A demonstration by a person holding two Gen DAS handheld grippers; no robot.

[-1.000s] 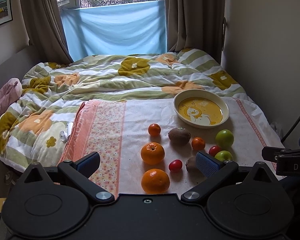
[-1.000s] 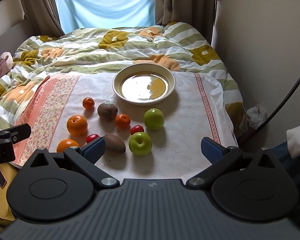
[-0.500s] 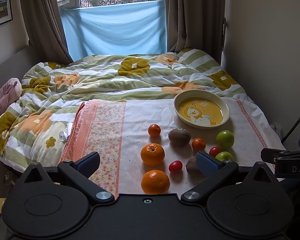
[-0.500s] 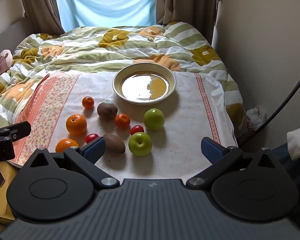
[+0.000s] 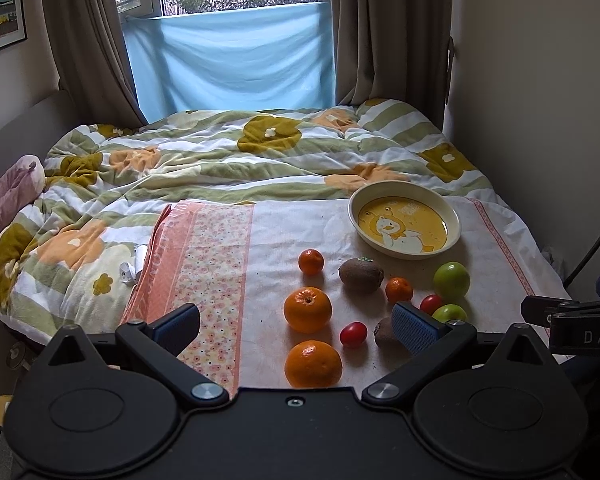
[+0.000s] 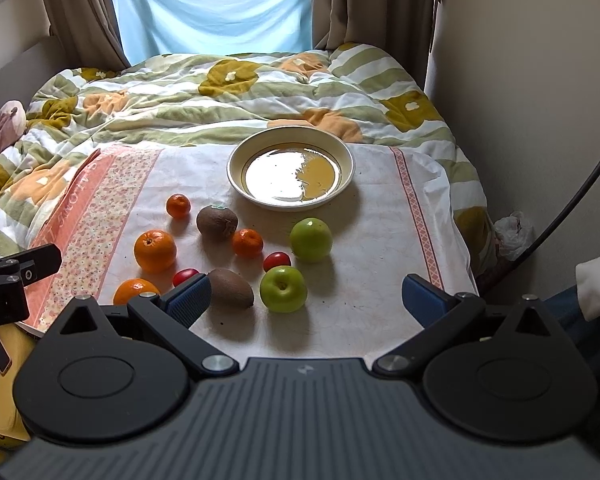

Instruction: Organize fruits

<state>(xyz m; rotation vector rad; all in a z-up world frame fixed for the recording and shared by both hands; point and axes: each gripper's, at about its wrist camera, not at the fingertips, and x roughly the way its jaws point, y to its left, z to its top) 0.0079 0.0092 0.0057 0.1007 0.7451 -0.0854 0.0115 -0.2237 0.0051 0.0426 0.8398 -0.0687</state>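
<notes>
Fruit lies loose on a white cloth (image 6: 372,248) on the bed: two large oranges (image 5: 307,309) (image 5: 313,363), two small mandarins (image 5: 311,261) (image 5: 399,289), two kiwis (image 6: 217,221) (image 6: 231,288), two green apples (image 6: 311,239) (image 6: 283,289) and two small red fruits (image 6: 277,261) (image 5: 353,334). Behind them stands a cream plate (image 6: 236,160) with nothing on it. My left gripper (image 5: 296,326) is open, low over the near oranges. Over the cloth's front edge my right gripper (image 6: 306,294) is open too, just short of the near apple and kiwi.
A green and orange flowered quilt (image 5: 228,160) covers the bed behind the cloth. A beige wall (image 6: 520,100) runs close along the right side. A pink soft item (image 5: 8,196) lies at the far left. Curtains and a blue sheet (image 5: 228,64) hang at the window.
Both grippers have stayed open and moved very little; the right wrist view has crept slightly forward and down toward the fruit. No fruit has moved.
</notes>
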